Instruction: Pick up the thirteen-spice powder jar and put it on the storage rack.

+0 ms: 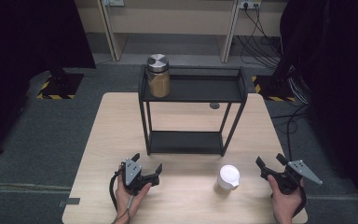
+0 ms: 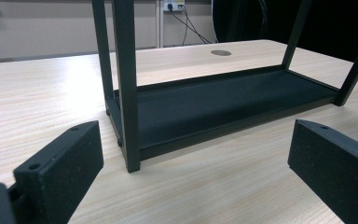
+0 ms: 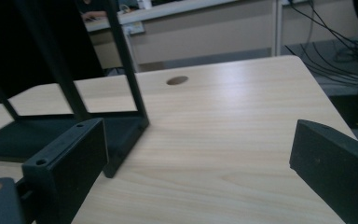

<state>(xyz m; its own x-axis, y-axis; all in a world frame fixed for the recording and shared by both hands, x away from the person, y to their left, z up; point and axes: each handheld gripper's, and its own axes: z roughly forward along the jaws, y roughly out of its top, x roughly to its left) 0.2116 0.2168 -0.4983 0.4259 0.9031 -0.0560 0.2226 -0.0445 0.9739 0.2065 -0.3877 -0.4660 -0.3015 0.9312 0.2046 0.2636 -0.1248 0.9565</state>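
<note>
Nothing looks started yet: both hands rest at the near edge of the pale wooden desk (image 1: 182, 126), the left gripper (image 1: 145, 168) and right gripper (image 1: 272, 163) each with fingers spread wide and empty. The small white lidded cup (image 1: 228, 177) stands between them, nearer the right one, touched by neither. The steel-lidded jar of tan powder (image 1: 158, 76) sits on the black metal two-tier shelf (image 1: 193, 88), top tier, left end, well beyond both.

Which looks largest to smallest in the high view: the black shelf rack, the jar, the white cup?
1. Black shelf rack, by far the largest.
2. Jar with the metal lid, on the rack's top shelf.
3. White cup, on the table.
The jar sits higher, nearer the camera, so its lead over the cup is unsure.
</note>
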